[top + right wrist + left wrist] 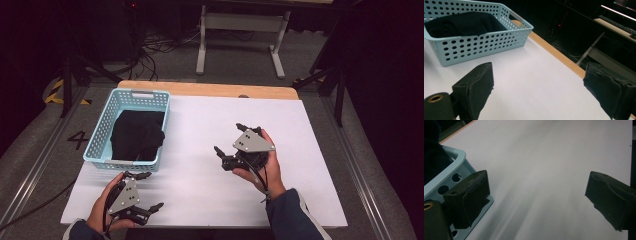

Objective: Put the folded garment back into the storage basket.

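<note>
Left gripper point(143, 191) is hovering at the table's point(210, 200) near-left corner, jaws standing wide apart and holding nothing. Just beyond it, the light blue basket point(100, 135) is sitting along the left edge, with the black cloth point(136, 134) lying bunched inside it and one fold riding up toward the right wall. Right gripper point(229, 138) is hanging over the middle of the table, right of the basket and well apart from it, jaws likewise spread and empty.

Risks, judged from this layout: the basket looks light, so a grab at the cloth may be lifting or dragging the basket along; its left wall is sitting close to the table's left edge, so a push could be tipping it off. The left gripper is working very near the basket's near wall, and a jaw could be catching in a hole.

View differences: the left gripper view is showing one jaw right beside the basket's near corner point(454, 170), a closeness the high view is only suggesting. The right gripper view is showing the basket's perforated side wall point(479, 42) and the cloth's point(461, 23) height against the rim. The high view is giving the overall spacing.
</note>
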`<state>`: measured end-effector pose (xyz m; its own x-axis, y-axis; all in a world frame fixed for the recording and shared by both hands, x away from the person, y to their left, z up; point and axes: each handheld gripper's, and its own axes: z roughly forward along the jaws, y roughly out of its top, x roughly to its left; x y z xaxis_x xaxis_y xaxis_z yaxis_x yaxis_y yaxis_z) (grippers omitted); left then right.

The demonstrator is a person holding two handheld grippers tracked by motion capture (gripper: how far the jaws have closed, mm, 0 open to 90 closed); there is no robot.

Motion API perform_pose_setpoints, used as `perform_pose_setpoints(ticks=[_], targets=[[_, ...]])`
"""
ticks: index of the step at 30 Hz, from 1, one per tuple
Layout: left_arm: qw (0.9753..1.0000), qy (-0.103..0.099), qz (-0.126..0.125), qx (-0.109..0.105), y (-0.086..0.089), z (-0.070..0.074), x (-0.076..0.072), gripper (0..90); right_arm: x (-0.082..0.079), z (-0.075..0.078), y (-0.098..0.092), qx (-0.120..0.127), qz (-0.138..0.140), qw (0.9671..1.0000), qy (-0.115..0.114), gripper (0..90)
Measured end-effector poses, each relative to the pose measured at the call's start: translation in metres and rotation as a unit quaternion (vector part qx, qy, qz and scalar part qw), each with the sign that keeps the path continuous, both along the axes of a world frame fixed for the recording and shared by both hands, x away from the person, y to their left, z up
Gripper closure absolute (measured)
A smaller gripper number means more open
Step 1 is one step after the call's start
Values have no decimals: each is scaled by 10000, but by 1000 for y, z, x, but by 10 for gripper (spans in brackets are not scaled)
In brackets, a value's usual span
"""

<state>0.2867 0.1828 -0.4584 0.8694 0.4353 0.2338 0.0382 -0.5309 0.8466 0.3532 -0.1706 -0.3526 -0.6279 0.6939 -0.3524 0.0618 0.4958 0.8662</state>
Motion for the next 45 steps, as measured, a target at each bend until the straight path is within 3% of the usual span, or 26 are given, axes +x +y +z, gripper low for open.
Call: perform_pose_setpoints(ticks=[45], targets=[[10000,-29,55,19,0,0,0,58,-33,-21,-31,-293,-40,9994,-201,97]])
